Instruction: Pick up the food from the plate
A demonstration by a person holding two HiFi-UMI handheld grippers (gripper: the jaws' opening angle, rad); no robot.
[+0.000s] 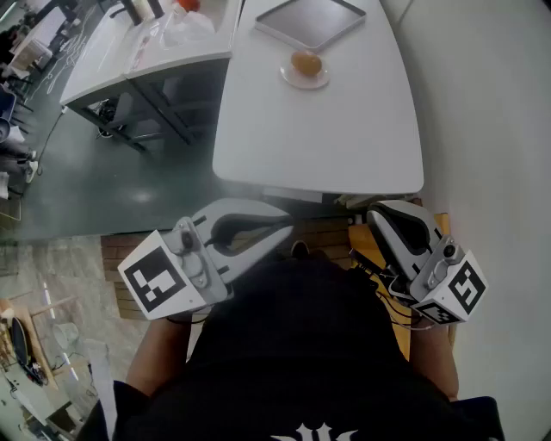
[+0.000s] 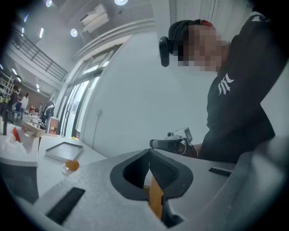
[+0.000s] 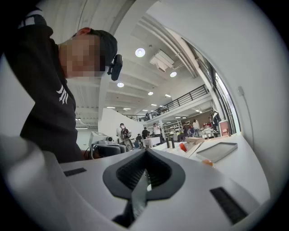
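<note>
Both pairs of fingers are closed and hold nothing. The left gripper, at the lower left of the head view, has its two jaws pressed tip to tip. In the left gripper view only a hairline of light shows between the ribbed pads, with nothing caught there. The right gripper, at the lower right, is the same: its own view shows the pads meeting along one seam, empty. Both are held level and close in against the person, who wears a dark top. Each gripper touches nothing but the hand that carries it.

The food is one round, golden-brown piece on a small pale plate, in the upper middle of the head view. It is well apart from both grippers. The plate sits on a white table, just beside the near corner of a flat grey tray that lies at the table's far end. Bare tabletop fills the stretch between the plate and the near edge, and nothing on it blocks the way. The near edge itself lies between the grippers and the plate.

A second white table stands at the upper left, carrying some clear wrapping and a red-topped item too small to name. Wooden slats show below the near table edge, between the two grippers. In the right gripper view several people stand far off in the hall.

The count is two grippers, one plate, one piece of food, one tray and two tables.
</note>
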